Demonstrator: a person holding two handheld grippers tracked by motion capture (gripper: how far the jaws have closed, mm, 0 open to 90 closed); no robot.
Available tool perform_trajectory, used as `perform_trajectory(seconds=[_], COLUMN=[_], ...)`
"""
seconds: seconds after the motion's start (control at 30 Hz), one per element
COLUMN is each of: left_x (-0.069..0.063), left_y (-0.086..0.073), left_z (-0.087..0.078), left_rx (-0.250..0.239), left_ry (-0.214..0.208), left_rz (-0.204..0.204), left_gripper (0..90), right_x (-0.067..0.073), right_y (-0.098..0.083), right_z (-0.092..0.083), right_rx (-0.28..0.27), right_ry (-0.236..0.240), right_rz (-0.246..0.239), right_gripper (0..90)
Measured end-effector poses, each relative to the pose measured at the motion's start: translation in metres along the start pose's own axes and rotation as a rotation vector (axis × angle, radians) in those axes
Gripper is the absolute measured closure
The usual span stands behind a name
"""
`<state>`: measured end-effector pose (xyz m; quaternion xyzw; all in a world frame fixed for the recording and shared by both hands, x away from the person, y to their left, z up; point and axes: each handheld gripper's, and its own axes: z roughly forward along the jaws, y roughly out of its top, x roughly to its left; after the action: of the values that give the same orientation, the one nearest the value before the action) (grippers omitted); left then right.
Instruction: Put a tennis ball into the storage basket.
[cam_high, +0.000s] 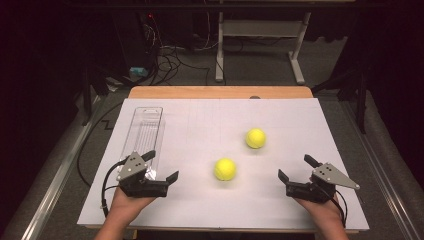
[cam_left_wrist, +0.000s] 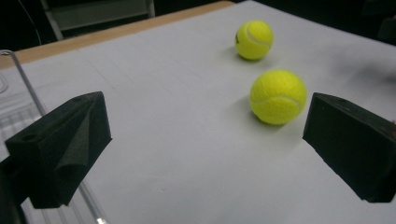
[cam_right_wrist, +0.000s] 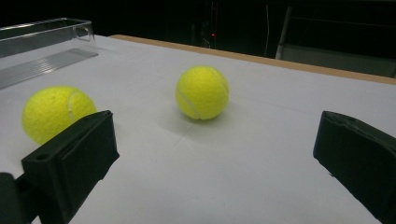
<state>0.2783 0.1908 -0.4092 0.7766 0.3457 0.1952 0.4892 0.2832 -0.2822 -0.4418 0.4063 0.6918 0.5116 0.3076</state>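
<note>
Two sets of black fingers are spread wide apart, and both hold nothing. The left gripper (cam_high: 161, 166) sits low at the near left of the bench (cam_high: 300, 120), with its fingers (cam_left_wrist: 60, 149) pointing toward the near ball (cam_high: 225, 169). The right gripper (cam_high: 297, 169) sits at the near right, and its fingers (cam_right_wrist: 74, 158) also point in toward the middle. The near ball is between the two grippers, a bit closer to the left one, and it touches neither. The far ball (cam_high: 255, 138) rests farther back and to the right, apart from the first one. Both are fuzzy yellow tennis balls lying on the white sheet that covers the bench. A clear plastic tray (cam_high: 145, 131) lies long and thin at the left, and the left gripper sits over its near end. I think the balls are light and a little squishy, and the fuzz should help the fingers grip. But they are round, so they may roll away if bumped. It looks best to close on a ball across its widest part, one finger on each side.
</note>
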Motion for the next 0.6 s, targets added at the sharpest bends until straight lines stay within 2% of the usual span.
perform_trajectory(seconds=[0.2, 0.4, 0.6], left_x=[-0.013, -0.021, -0.027], left_y=[0.000, -0.003, -0.005], left_z=[0.015, 0.026, 0.035], left_rx=[0.105, 0.183, 0.250], left_ry=[-0.026, -0.046, -0.044], left_rz=[0.035, 0.042, 0.059], left_gripper=[1.6, 1.5, 1.5], right_x=[0.001, 0.000, -0.003], right_y=[-0.002, -0.008, -0.015], right_z=[-0.002, -0.001, -0.001], right_rx=[0.001, 0.026, 0.052], right_ry=[0.007, 0.022, 0.017], right_rz=[-0.013, -0.018, -0.028], right_gripper=[0.0, 0.0, 0.0])
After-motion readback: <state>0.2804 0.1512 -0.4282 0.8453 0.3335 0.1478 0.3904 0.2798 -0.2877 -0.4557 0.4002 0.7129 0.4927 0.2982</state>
